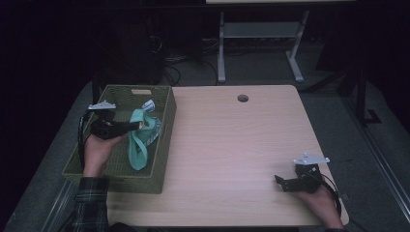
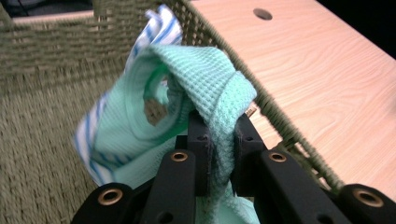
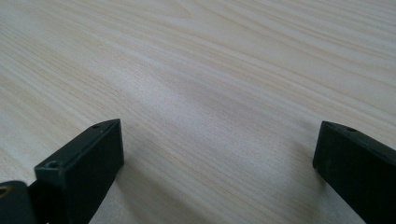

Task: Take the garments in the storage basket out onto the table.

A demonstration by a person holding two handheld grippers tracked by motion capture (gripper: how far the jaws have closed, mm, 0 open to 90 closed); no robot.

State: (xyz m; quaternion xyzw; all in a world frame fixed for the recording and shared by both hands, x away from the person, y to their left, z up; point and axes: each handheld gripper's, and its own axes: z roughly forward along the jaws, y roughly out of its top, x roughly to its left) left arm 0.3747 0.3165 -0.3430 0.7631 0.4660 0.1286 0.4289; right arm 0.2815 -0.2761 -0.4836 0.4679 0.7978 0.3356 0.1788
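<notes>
Pale wood table (image 1: 232, 140): we log the left claw (image 1: 140, 125) clamped on a mint-green cloth (image 1: 139, 145), hanging above the woven basket (image 1: 164, 145) at 9 o'clock. Right claw (image 1: 279, 180) gapes empty, 4 o'clock.

Black hand-held gripper (image 1: 140, 125) with brass-ringed screw holes; dark plaid sleeve (image 1: 89, 205).
</notes>
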